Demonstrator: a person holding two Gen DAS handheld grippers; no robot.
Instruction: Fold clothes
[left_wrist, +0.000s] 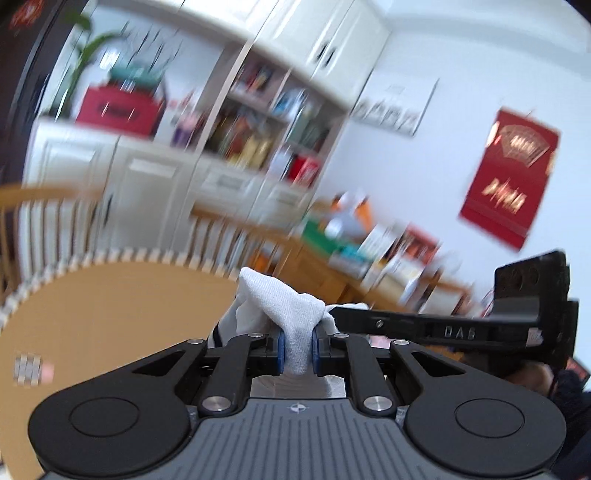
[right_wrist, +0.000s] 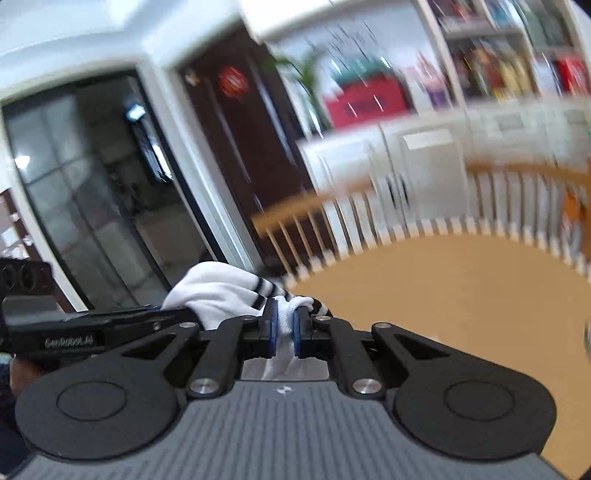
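Both tools are pinching the white garment (left_wrist: 291, 314) above the table (left_wrist: 110, 314): left tool (left_wrist: 297, 350), right tool (right_wrist: 284, 332). Next, probably spreading it flat for folding.

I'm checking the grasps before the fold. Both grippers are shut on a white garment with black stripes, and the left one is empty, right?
Not quite: the left gripper is not empty. The left wrist view shows its blue pads pinching a bunch of the white garment. The rest stands: the right gripper is shut on the same white cloth, with black stripes visible beside it in the right wrist view.
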